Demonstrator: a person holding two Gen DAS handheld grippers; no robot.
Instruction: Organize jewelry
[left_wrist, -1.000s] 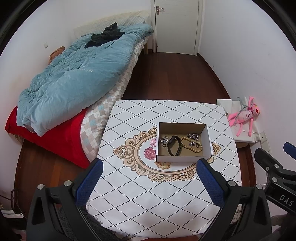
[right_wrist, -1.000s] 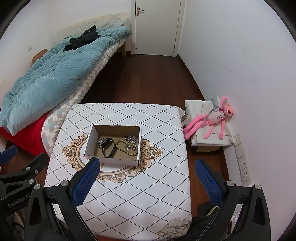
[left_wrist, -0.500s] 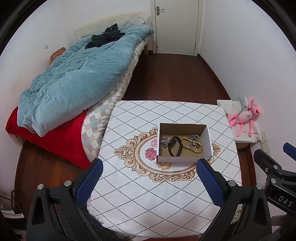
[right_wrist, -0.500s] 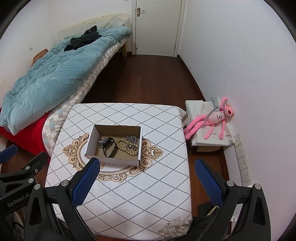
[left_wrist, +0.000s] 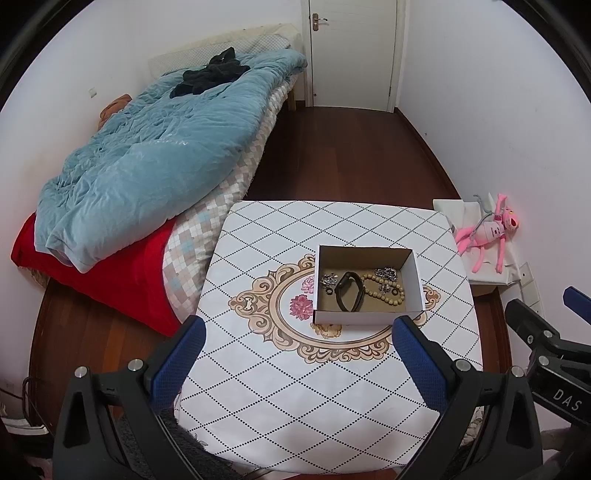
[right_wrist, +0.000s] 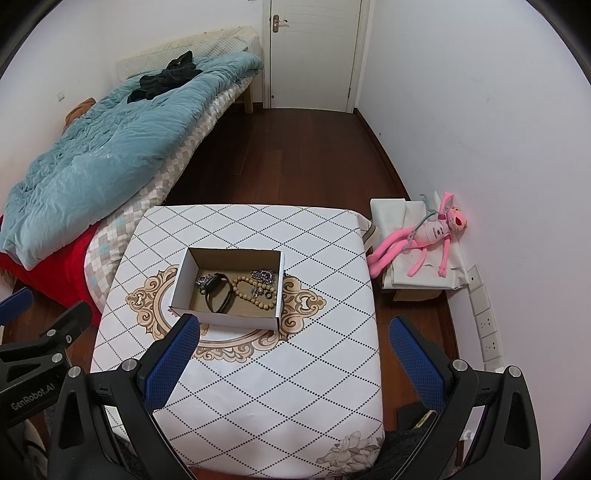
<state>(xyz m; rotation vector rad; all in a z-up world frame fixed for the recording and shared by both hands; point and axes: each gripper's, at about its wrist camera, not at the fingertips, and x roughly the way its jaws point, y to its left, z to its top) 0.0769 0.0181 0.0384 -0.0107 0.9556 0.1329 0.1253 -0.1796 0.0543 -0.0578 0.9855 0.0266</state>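
Several silver pieces (left_wrist: 385, 274) in the box (left_wrist: 365, 316), perhaps earrings, stay indistinct.

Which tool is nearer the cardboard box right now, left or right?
Roughly level, the left perhaps slightly nearer. The left tool hangs open with the cardboard box just beyond its right fingertip; the right tool hangs open with it beyond its left fingertip.

The walls are white. The floor is dark brown wood (right_wrist: 295, 155). A bed with a big soft blue blanket (left_wrist: 155, 162) stands by the left wall. A white door (right_wrist: 314, 51) at the back is closed.
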